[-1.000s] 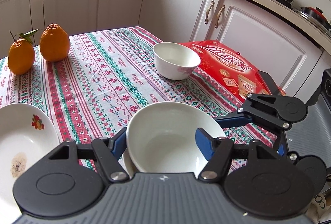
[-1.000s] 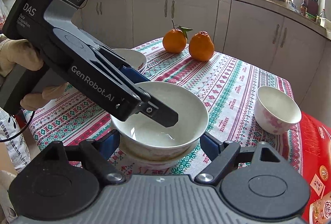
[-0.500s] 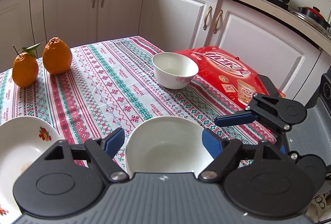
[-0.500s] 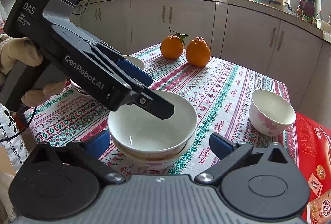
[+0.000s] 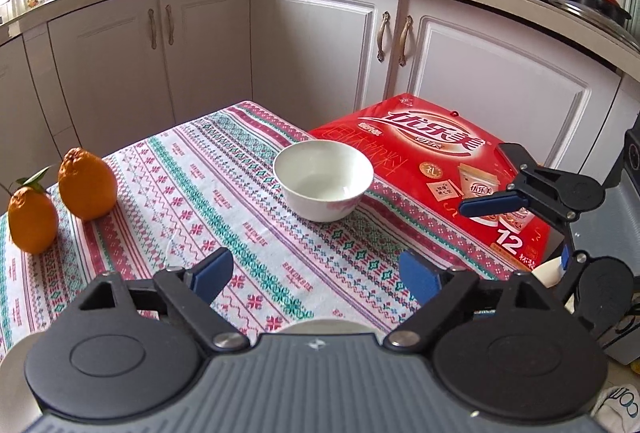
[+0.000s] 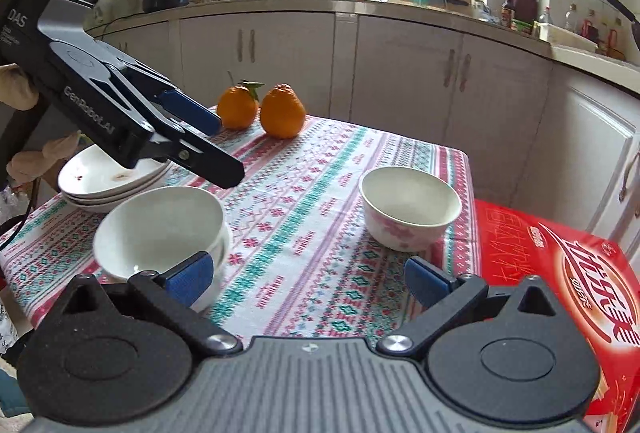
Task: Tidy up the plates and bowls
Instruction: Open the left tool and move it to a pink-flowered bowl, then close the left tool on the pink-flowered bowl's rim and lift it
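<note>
change: left tongs (image 6: 224, 149) and right tongs (image 6: 308, 281) have backed off the stacked white ceramic bowls (image 6: 160, 229); both gape wide, holding nothing.
meaning: stacking likely finished; exact bowl count unclear.
remaining: lone white floral bowl (image 6: 410, 207) near surface edge, beside red carton (image 6: 560, 273).
room: open patterned tablecloth (image 6: 304, 193) between bowls; plate stack (image 6: 108, 181) behind.

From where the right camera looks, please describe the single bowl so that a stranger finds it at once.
Start at the patterned tablecloth and go to the side beside the red box. There stands the lone bowl, upright and empty. Unlike the stacked bowls near the plates, it stands alone, with pink flowers outside.
</note>
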Action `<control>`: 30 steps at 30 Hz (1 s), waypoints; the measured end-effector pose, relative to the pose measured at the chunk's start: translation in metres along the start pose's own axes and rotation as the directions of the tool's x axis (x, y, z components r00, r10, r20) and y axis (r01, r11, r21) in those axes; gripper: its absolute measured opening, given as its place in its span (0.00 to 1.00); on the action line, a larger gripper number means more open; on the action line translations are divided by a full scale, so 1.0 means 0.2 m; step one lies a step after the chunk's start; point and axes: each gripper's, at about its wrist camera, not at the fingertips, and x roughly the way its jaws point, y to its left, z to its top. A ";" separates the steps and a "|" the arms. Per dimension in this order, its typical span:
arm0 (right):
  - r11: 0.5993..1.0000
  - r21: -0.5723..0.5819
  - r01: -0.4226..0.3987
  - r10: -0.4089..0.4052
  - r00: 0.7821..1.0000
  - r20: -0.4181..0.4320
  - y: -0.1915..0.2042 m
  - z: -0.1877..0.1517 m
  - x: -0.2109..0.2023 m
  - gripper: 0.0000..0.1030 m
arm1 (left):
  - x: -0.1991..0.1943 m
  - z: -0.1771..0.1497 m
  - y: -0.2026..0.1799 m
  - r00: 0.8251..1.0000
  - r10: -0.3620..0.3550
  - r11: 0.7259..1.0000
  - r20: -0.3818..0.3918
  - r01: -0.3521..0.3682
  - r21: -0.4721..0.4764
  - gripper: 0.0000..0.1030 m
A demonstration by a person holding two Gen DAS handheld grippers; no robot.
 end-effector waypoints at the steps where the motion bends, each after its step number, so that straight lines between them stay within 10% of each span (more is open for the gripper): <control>1: 1.000 0.012 0.007 -0.007 1.000 -0.004 -0.04 0.00 0.02 1.00 | 0.03 0.03 0.00 1.000 -0.001 1.000 -0.002 0.001 0.009 0.87; 30: 0.999 -0.021 0.034 -0.035 0.997 -0.075 -0.44 0.09 0.63 0.92 | 0.93 0.38 0.16 0.982 -0.081 0.996 -0.171 0.087 0.031 0.74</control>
